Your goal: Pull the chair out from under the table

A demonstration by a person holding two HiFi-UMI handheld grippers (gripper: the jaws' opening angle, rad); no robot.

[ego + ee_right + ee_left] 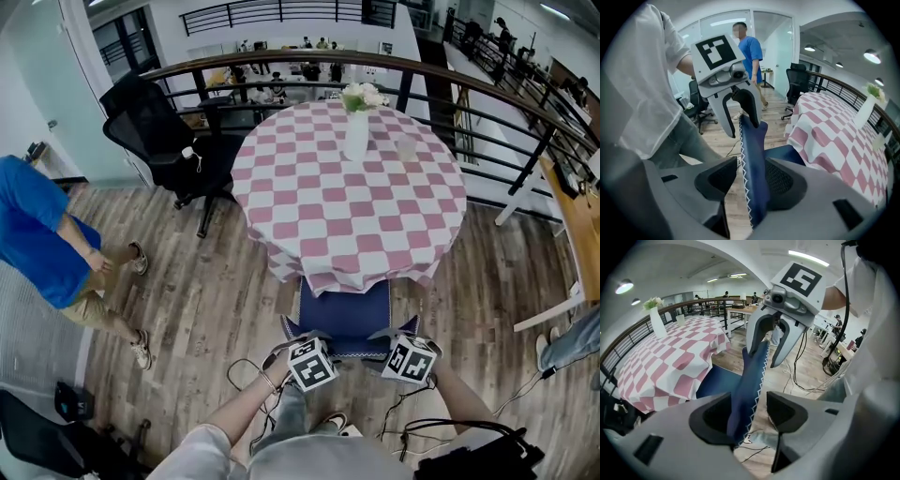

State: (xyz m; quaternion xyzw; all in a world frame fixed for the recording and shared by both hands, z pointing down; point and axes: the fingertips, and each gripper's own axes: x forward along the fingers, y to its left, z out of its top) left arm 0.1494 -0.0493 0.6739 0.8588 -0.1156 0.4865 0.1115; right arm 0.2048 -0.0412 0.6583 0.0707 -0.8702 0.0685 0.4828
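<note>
Straddling the backrest [749,376] along its top edge, left gripper [751,411]: jaws wide apart, blue stitched edge between the pads, not clamped. Right gripper [751,180]: likewise spread, same edge between its pads and lying close to one of them, no grip closed. Chair [345,314]: blue upholstery, seat tucked under the round tabletop [347,202], hem of the chequered cloth [356,272] hanging over it. Handling, as judged: padding soft over a stiff frame, so it wants a firm bite; probably fairly heavy, dragging on the wooden floor [216,291]. Best hold: top edge near both corners, pulled evenly. Vase [356,136] may wobble if the cloth snags
</note>
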